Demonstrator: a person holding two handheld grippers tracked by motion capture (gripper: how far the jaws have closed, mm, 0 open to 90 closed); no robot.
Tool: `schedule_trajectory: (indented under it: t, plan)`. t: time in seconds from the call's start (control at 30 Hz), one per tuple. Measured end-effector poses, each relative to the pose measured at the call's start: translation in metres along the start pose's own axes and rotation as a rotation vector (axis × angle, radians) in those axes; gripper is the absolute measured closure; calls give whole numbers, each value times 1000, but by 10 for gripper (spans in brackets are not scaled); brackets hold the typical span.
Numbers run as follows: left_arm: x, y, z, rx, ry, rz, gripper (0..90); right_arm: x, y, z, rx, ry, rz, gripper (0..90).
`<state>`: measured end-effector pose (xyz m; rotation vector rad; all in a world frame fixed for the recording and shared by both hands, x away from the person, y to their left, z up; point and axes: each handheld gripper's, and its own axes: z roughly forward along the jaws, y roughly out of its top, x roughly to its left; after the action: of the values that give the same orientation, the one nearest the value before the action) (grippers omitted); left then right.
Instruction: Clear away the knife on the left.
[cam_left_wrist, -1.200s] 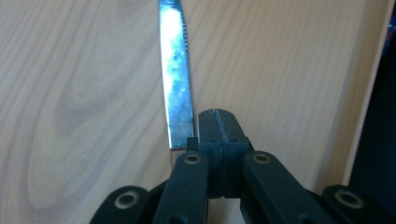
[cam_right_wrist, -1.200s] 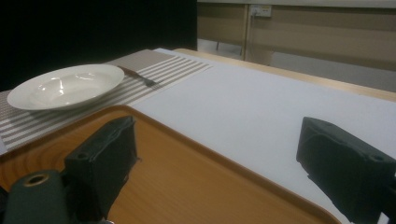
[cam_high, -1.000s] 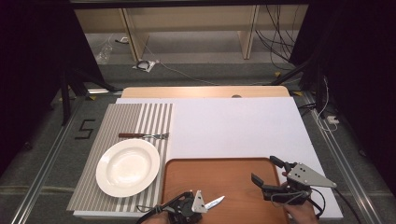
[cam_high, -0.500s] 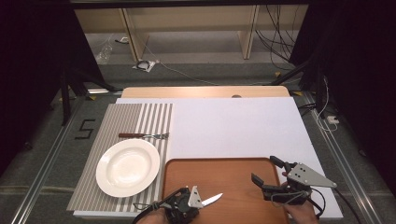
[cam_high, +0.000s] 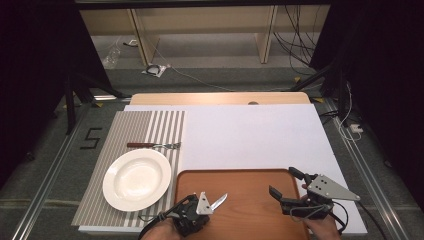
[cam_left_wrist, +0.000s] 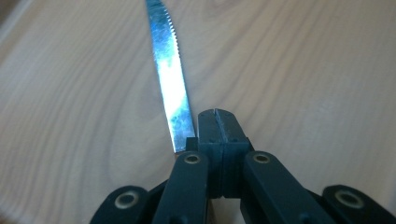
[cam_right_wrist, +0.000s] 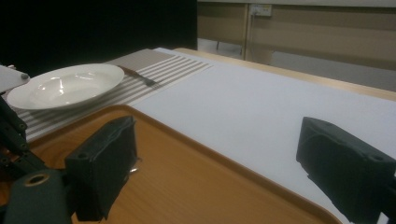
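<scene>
A wooden tray (cam_high: 250, 200) is sitting low in the frame. There the left gripper (cam_left_wrist: 218, 122) is pinching a knife (cam_left_wrist: 169, 79) near its handle end; thin, stiff and slick, it is best clamped there. Right gripper (cam_high: 286, 183) is gaping wide, empty.
</scene>
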<state>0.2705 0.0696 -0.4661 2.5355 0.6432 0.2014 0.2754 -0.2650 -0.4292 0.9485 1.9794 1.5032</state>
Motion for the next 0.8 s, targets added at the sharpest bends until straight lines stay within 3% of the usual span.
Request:
schedule_trajectory:
  t: [0.43,0.8]
  plan:
    - [12,-5,0,14,55,-22,891,0,0,0,-5,1,-1,132]
    - [18,-10,-4,39,44,-43,891,0,0,0,-7,1,-3,132]
